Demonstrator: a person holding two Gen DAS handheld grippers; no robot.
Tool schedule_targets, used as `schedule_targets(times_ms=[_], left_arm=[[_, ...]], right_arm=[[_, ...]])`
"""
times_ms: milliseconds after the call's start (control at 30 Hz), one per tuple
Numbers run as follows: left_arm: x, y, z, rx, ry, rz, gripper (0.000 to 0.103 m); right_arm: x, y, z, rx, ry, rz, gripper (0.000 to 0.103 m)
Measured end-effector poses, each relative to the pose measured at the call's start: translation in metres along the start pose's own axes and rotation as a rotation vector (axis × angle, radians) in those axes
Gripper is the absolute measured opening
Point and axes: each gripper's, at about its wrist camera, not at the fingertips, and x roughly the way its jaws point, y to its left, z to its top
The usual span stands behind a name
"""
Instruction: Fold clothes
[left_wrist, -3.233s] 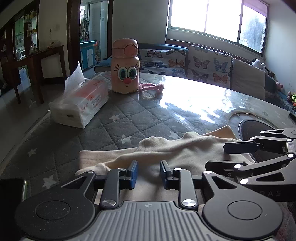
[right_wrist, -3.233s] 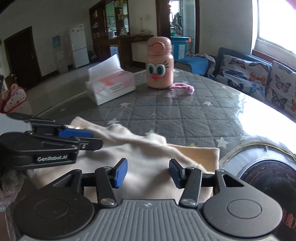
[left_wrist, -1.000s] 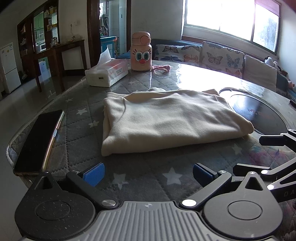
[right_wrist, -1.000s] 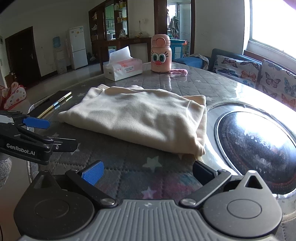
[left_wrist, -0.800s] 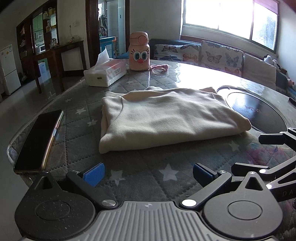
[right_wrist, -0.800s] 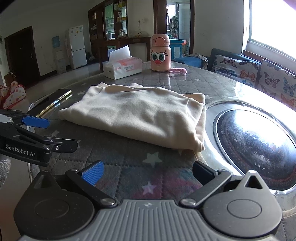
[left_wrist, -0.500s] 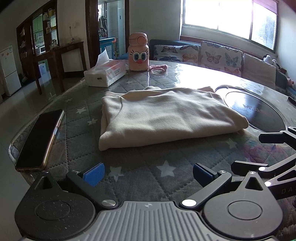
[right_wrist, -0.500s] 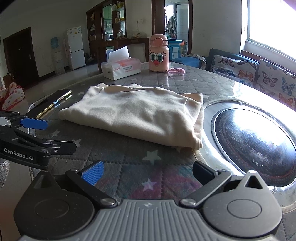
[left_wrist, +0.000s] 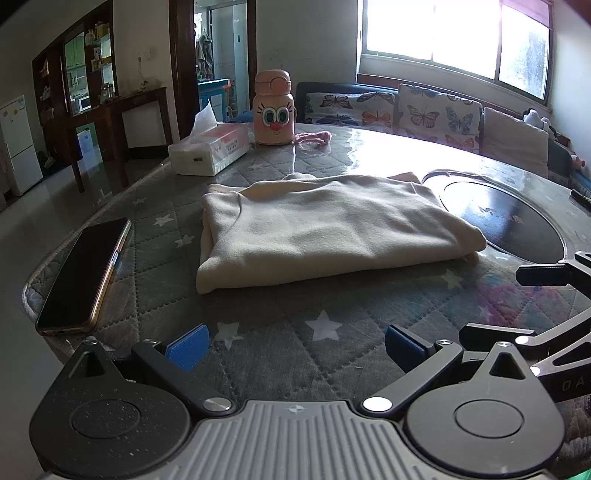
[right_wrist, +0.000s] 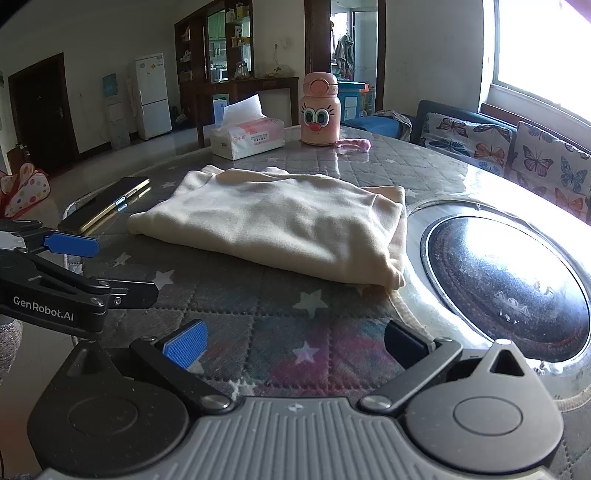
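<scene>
A cream garment (left_wrist: 332, 229) lies folded in a flat rectangle on the grey star-quilted table cover (left_wrist: 280, 332); it also shows in the right wrist view (right_wrist: 280, 221). My left gripper (left_wrist: 295, 345) is open and empty, held back from the garment's near edge. My right gripper (right_wrist: 295, 343) is open and empty, also short of the garment. The right gripper shows at the right edge of the left wrist view (left_wrist: 546, 295); the left gripper shows at the left edge of the right wrist view (right_wrist: 74, 266).
A phone (left_wrist: 88, 269) lies left of the garment near the table edge. A tissue box (left_wrist: 208, 151), a pink cartoon bottle (left_wrist: 274, 109) and a pink cord (left_wrist: 314, 137) stand at the far side. A dark round inset (right_wrist: 506, 284) is right of the garment.
Both grippers let go of the garment, opened wide and pulled back toward the table's near edge. The garment now lies folded and flat.
</scene>
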Motion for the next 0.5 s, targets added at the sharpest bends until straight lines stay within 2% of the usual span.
schedule_targets(times_ms=[500], left_arm=[[-0.0086,-0.0018,-0.0034,0.0,-0.01,0.001,0.103]], right_arm=[[-0.008,0.0049,-0.0037,0.0,-0.008,0.004,0.103]])
